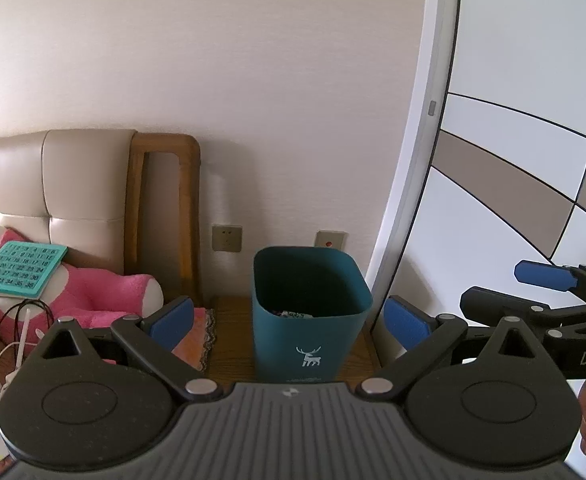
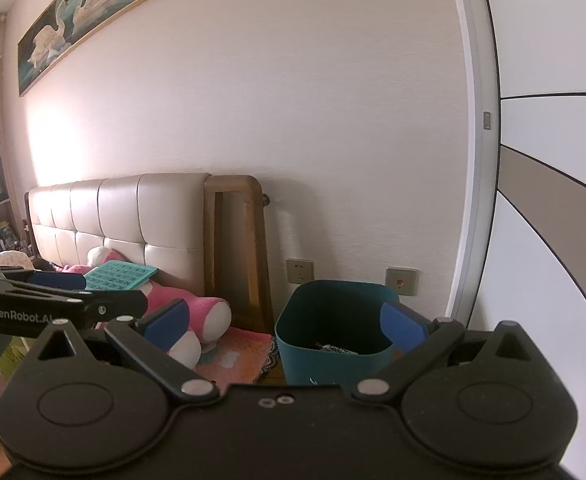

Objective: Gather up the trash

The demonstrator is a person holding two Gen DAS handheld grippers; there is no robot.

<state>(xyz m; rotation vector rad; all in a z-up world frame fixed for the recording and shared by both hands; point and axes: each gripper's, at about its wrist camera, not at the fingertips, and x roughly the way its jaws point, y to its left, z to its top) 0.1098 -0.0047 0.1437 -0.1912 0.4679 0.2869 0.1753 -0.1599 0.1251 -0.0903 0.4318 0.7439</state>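
A teal trash bin (image 1: 311, 316) with a white deer print stands on a wooden nightstand (image 1: 233, 344) against the wall; some trash lies at its bottom. It also shows in the right wrist view (image 2: 333, 336). My left gripper (image 1: 289, 326) is open and empty, its blue pads either side of the bin, a short way in front of it. My right gripper (image 2: 285, 324) is open and empty, in front of the bin and a little left of it. The right gripper's fingers (image 1: 545, 276) show at the left view's right edge.
A bed with a beige padded headboard (image 2: 125, 216) and wooden frame (image 1: 165, 216) is on the left. A pink plush toy (image 1: 89, 292) and a green number board (image 1: 21, 272) lie on it. Cables (image 1: 13, 336) lie at lower left. A white door frame (image 1: 421, 184) stands right.
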